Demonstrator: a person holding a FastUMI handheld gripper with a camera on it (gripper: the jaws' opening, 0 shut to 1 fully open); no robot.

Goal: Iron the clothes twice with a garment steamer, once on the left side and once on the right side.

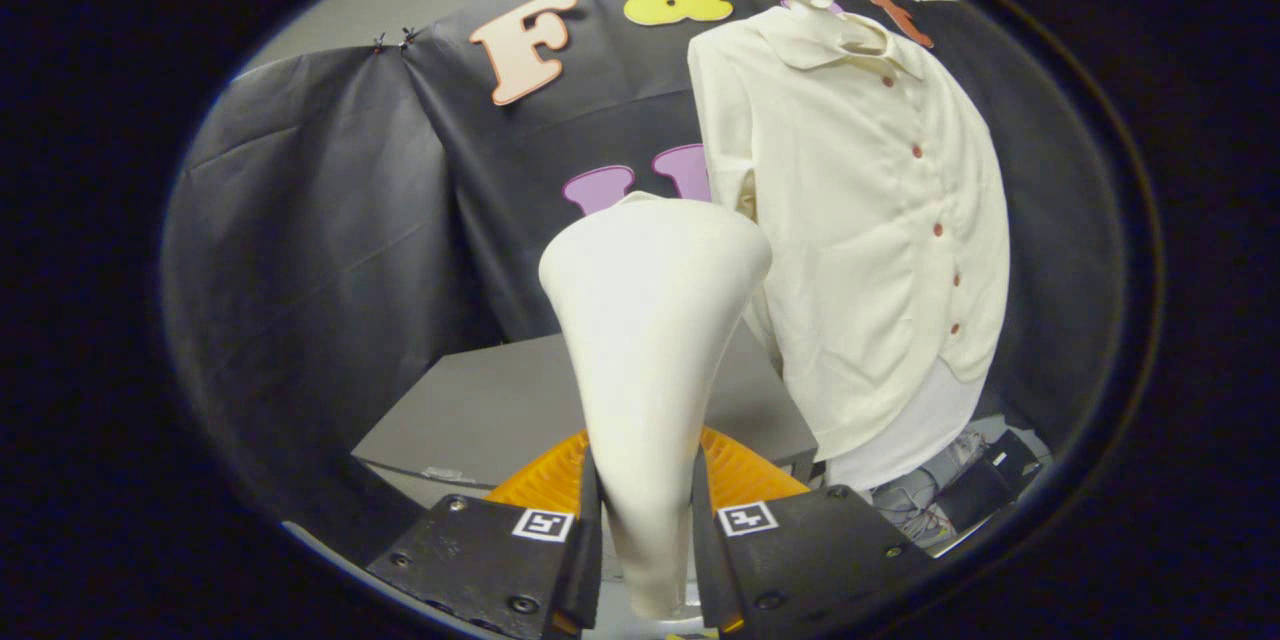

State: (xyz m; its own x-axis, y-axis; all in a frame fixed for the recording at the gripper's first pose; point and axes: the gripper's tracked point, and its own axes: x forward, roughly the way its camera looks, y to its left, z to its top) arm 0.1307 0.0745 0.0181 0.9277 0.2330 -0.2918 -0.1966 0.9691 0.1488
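My gripper (645,520) is shut on the cream garment steamer (650,340), both black fingers (580,530) pressing its narrow handle from either side. The steamer rises upright between the fingers and widens to a flared head at its top. A cream button-up shirt (870,230) with small reddish buttons hangs on the black booth wall, beyond the fingers and to the right of the steamer head. The steamer head stands apart from the shirt, level with its left sleeve. A white layer (920,430) shows under the shirt's hem.
A grey table (480,410) lies below and behind the steamer. An orange ribbed piece (740,475) sits just behind the fingers. Cables and dark boxes (960,495) lie on the floor under the shirt.
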